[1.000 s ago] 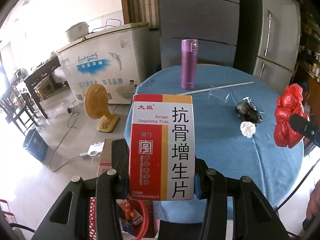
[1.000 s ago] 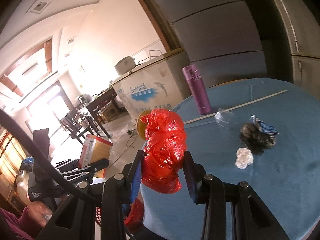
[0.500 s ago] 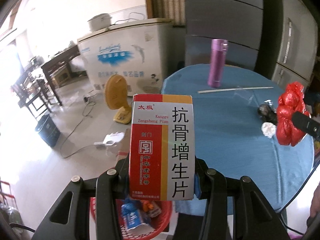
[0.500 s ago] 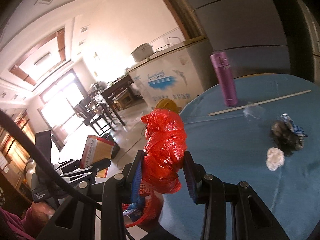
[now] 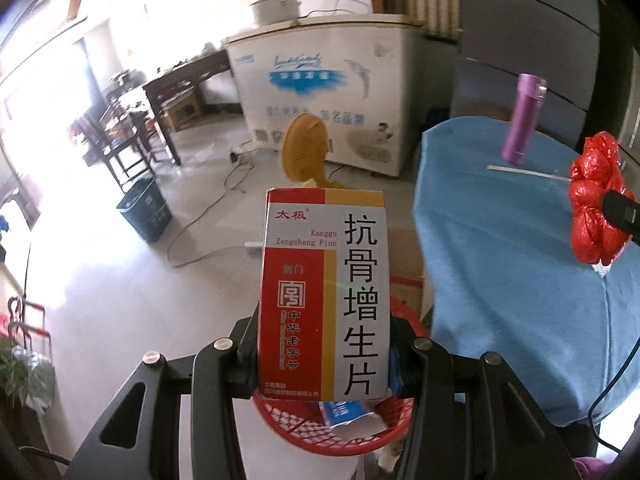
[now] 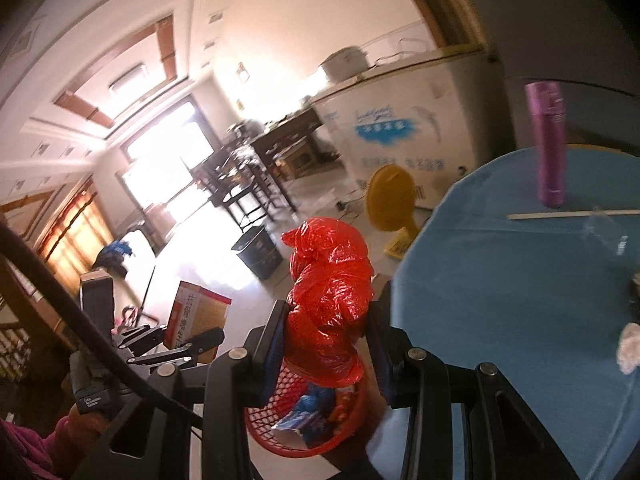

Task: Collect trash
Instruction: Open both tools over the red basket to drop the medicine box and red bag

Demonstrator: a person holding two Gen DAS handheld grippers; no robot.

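Red basket [image 5: 336, 428] below, medicine box [image 5: 324, 296] in left claw [image 5: 324, 354]

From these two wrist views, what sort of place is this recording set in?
Most likely a lived-in home, a combined dining and living room. A round table with a blue cloth carries a purple flask, a white chest freezer stands by the wall, and dark wooden dining furniture sits near the bright doorway.

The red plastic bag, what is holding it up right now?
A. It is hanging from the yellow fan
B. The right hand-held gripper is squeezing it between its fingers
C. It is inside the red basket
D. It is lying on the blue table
B: the right hand-held gripper pinches the crumpled red plastic bag between its two fingers, above the red basket and beside the blue table, not on it.
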